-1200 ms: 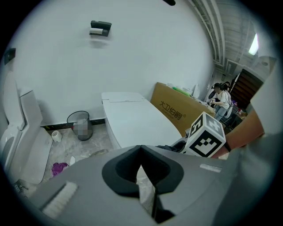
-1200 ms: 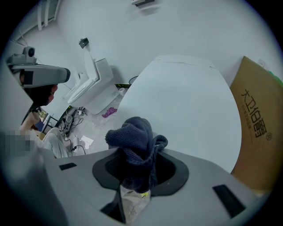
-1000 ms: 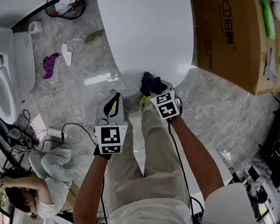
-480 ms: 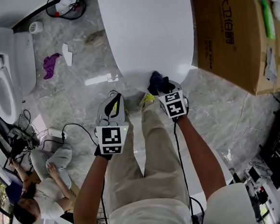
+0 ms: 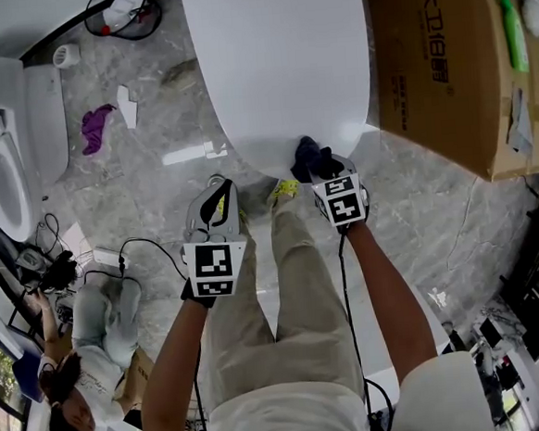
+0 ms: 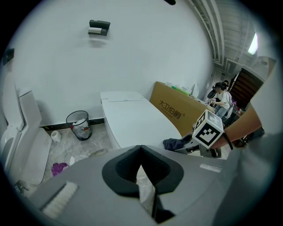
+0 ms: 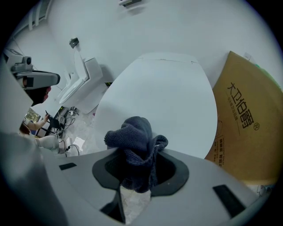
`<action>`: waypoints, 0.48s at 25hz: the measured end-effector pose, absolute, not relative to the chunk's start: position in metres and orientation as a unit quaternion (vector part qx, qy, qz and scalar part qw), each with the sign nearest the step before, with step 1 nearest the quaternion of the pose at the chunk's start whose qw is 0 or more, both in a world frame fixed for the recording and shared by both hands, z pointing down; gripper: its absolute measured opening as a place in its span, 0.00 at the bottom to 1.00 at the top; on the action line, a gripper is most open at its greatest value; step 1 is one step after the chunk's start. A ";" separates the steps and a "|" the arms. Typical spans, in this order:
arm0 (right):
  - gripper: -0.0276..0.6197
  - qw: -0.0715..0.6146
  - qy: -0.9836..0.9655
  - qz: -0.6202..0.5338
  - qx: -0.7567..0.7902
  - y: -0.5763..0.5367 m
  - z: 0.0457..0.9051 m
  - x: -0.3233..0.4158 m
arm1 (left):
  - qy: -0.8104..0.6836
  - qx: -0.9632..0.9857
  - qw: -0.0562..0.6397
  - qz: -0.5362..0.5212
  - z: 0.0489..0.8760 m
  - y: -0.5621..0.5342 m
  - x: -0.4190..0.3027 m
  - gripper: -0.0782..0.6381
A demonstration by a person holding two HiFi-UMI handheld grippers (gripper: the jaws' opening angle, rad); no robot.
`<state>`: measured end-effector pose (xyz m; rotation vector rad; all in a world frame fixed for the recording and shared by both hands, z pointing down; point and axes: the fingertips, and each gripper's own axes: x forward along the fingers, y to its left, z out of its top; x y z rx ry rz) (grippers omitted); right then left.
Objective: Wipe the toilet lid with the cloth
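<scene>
A white toilet lid (image 5: 281,60) fills the top middle of the head view, closed and flat. My right gripper (image 5: 316,169) is shut on a dark blue cloth (image 5: 309,157), bunched at the lid's near edge. In the right gripper view the cloth (image 7: 136,143) bulges up between the jaws, with the lid (image 7: 163,101) spread beyond it. My left gripper (image 5: 214,197) hangs lower left of the lid, over the floor, its jaws shut on nothing. The left gripper view shows the lid (image 6: 132,117) and the cloth (image 6: 174,143) at right.
A large cardboard box (image 5: 444,66) stands right of the toilet. A second toilet (image 5: 8,137) sits at far left, with a purple rag (image 5: 97,124) and paper scraps on the marble floor. A wire bin (image 5: 123,12) stands at the back. A person (image 5: 86,364) crouches at lower left among cables.
My right gripper with the cloth has slid rightward along the lid's near edge. The left gripper has stayed put. The person at lower left has shifted.
</scene>
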<state>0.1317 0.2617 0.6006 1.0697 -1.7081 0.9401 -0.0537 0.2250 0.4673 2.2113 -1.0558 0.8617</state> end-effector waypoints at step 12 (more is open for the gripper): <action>0.24 0.447 -0.679 0.379 0.442 0.266 0.601 0.153 | -0.388 0.821 0.268 0.321 0.469 0.226 -0.052 0.11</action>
